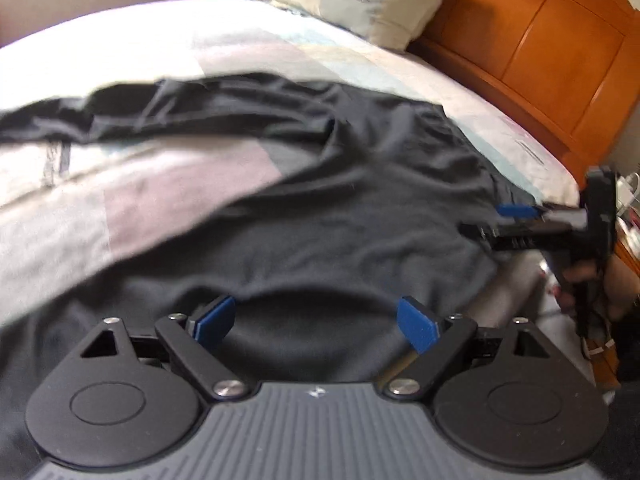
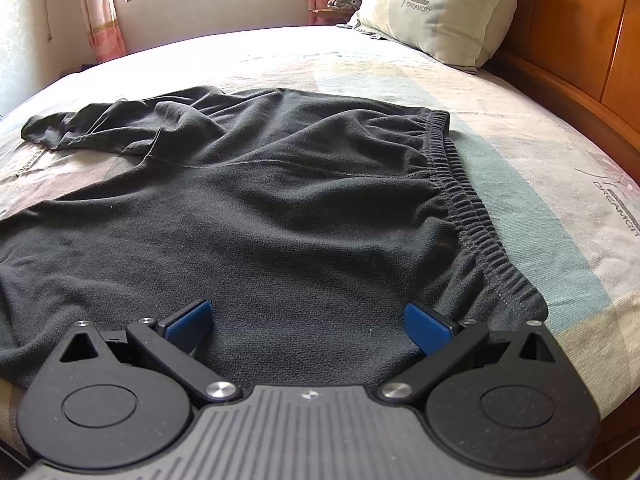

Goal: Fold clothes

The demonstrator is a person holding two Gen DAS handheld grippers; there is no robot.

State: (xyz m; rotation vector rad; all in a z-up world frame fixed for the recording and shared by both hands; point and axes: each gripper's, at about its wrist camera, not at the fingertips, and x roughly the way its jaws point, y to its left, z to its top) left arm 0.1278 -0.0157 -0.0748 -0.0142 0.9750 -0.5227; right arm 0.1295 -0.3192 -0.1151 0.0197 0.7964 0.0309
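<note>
Two grippers: both hang over the dark trousers [image 2: 280, 208], which lie spread flat on the bed [image 2: 520, 168], waistband toward the headboard [image 2: 580, 40].
Left gripper [image 1: 316, 320]: jaws wide apart, nothing between the blue pads; it hovers over the trousers' near edge, the view blurred.
Right gripper [image 2: 308, 320]: jaws also spread wide and holding nothing, just above the cloth beside the near corner of the elastic waistband [image 2: 464, 184].
Trouser legs: one trails away from the waistband toward the window side, its end bunched and wrinkled.
Step in hand: judged to be the approach before a first grasp; no fold is made yet.
Next move: each gripper likely needs to drop onto the near edge and pinch it, then carry it across the trousers toward the far edge.
Containers: none in view; the pillow [image 2: 436, 4] rests against the headboard, well apart from the trousers.
</note>
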